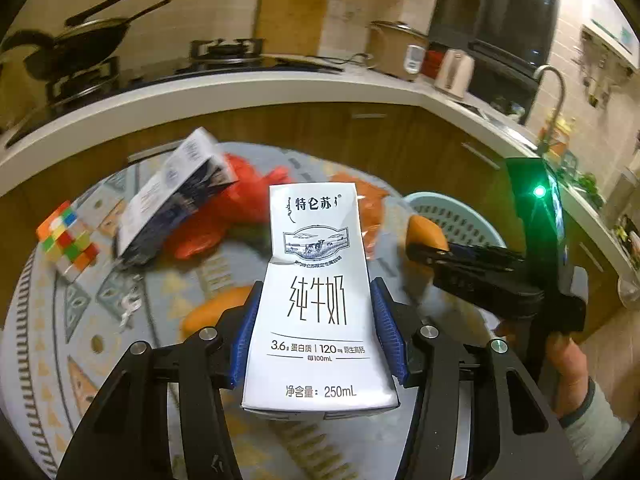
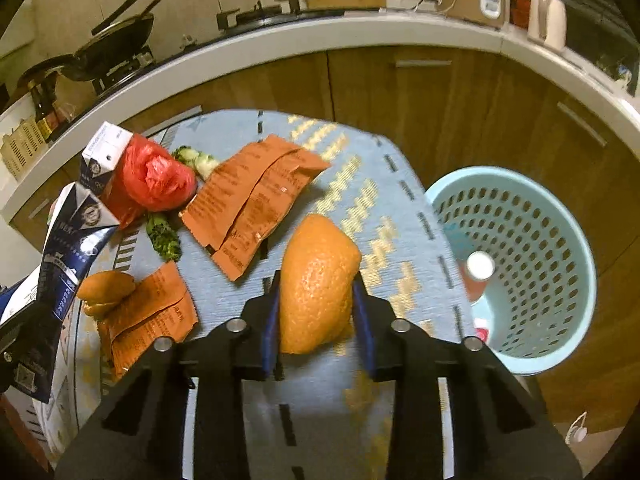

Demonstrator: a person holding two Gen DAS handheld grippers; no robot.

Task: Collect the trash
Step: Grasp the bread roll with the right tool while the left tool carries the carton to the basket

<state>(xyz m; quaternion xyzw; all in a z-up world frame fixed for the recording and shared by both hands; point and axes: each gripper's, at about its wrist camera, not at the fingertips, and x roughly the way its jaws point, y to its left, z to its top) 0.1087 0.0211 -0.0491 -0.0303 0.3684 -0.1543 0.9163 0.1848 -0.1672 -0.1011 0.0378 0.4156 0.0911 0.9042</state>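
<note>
My left gripper (image 1: pixel 316 286) is shut on a white 250 mL milk carton (image 1: pixel 316 248), its blue pads (image 1: pixel 244 332) pressing both sides; the carton stands upright above the table. In the right wrist view this carton (image 2: pixel 76 240) appears at the far left. My right gripper (image 2: pixel 316 280) is shut on a piece of orange peel (image 2: pixel 316 248), held just over the cloth near the table's right edge. Seen from the left wrist, the right gripper (image 1: pixel 420 246) is at the right with the peel (image 1: pixel 426 230) at its tip, a hand behind it.
On the blue patterned tablecloth (image 2: pixel 360 152) lie a red plastic bag (image 2: pixel 154 176), a second milk carton (image 2: pixel 100 152), orange packets (image 2: pixel 248 200), greens (image 2: pixel 164 236), another peel (image 2: pixel 106 288) and a puzzle cube (image 1: pixel 68 240). A light-blue perforated basket (image 2: pixel 568 240) stands beside the table on the right.
</note>
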